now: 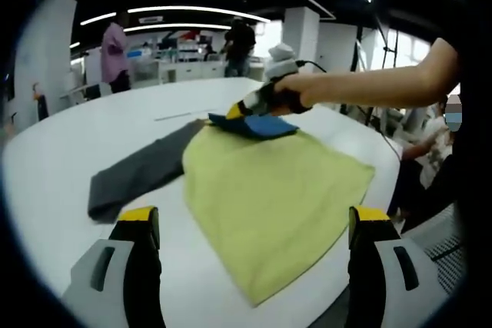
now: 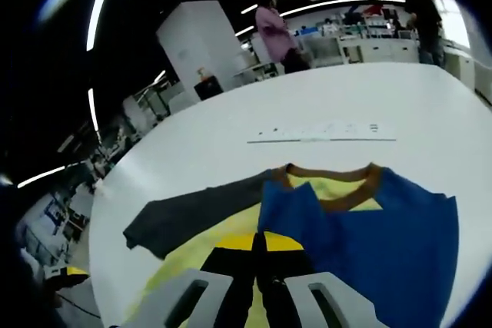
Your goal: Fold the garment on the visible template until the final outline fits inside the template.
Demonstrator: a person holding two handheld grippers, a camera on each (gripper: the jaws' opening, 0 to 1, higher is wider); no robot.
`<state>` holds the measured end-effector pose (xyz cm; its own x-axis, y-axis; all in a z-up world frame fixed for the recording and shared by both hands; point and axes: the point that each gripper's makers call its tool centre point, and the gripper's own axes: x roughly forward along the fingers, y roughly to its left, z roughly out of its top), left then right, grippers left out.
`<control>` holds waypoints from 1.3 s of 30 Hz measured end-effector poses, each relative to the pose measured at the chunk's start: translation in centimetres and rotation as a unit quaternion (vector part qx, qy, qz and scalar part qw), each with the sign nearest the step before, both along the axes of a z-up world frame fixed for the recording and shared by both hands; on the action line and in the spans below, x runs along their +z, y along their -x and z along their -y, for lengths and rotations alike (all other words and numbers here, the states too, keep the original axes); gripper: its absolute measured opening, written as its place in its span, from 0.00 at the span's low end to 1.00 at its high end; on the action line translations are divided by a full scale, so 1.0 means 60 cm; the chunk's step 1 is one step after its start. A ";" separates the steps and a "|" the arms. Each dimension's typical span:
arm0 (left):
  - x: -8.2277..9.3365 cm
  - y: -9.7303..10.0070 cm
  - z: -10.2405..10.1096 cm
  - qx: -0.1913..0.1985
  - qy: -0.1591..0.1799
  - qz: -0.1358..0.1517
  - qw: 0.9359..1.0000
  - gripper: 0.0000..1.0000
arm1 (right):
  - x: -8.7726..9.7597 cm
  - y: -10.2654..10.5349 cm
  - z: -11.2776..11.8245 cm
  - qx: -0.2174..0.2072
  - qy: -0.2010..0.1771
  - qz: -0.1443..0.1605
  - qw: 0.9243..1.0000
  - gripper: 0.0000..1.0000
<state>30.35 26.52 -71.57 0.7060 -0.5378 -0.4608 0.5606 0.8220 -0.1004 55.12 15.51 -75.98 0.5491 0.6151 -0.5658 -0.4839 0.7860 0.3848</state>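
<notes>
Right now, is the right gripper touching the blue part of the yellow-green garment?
Touching. In the left gripper view the right gripper pinches the blue folded fabric at the yellow-green garment's far edge.

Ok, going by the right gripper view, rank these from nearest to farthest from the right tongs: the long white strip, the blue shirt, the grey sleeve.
1. Blue shirt, at the right tongs, to their right.
2. Grey sleeve, left.
3. White strip, beyond both, mid-table.
</notes>
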 end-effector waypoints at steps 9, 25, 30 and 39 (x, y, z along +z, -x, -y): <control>-0.001 0.001 -0.005 0.006 -0.001 -0.002 1.000 0.99 | -0.033 0.014 -0.022 0.035 0.005 -0.018 0.999 0.00; 0.004 -0.003 -0.007 0.014 -0.006 0.003 1.000 0.99 | -0.010 -0.016 0.018 0.056 0.055 0.052 0.996 0.23; 0.004 -0.003 -0.009 0.014 -0.009 0.003 1.000 0.99 | -0.018 -0.024 0.037 0.049 0.074 0.056 0.995 0.31; -0.001 -0.001 -0.021 0.016 -0.012 0.002 1.000 0.99 | -0.044 -0.028 0.058 0.035 0.094 0.038 0.994 0.27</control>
<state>30.39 27.76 -71.64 0.7248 -0.5031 -0.4707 0.5337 0.8421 -0.0782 56.77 12.00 -78.59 0.5547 0.5400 -0.6330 -0.5616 0.8043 0.1940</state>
